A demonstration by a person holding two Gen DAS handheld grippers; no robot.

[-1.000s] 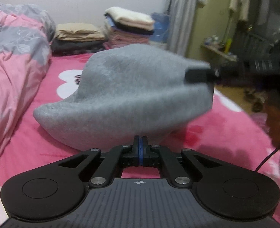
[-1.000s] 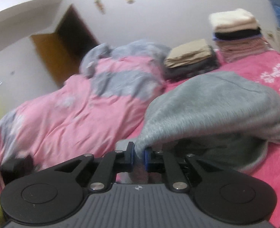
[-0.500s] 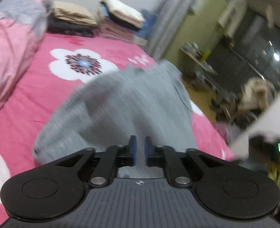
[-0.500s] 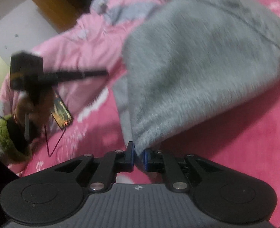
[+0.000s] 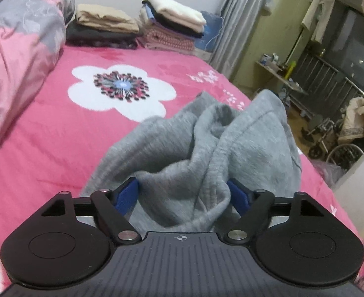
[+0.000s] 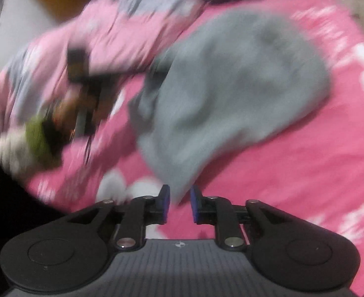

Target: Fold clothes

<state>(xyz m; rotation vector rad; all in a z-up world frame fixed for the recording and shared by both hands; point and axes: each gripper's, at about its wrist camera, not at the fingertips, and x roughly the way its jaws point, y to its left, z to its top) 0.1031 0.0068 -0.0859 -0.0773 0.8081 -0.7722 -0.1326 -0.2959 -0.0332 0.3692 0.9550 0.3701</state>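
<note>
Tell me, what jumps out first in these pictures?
A crumpled grey garment lies on a bright pink bedspread with a big white flower print, bunched between the wide-open fingers of the left gripper. Stacks of folded clothes sit at the far end of the bed. The right gripper's view is motion-blurred.

Right view smeared by blur; grey garment (image 6: pixel 231 86) edges unclear there.

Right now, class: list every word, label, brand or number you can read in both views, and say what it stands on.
None can be read.
Left claw body: only a small crosshair mark, no lettering.
Pink bedspread: flower prints, no words.
Right wrist view: too blurred by motion to read anything.
</note>
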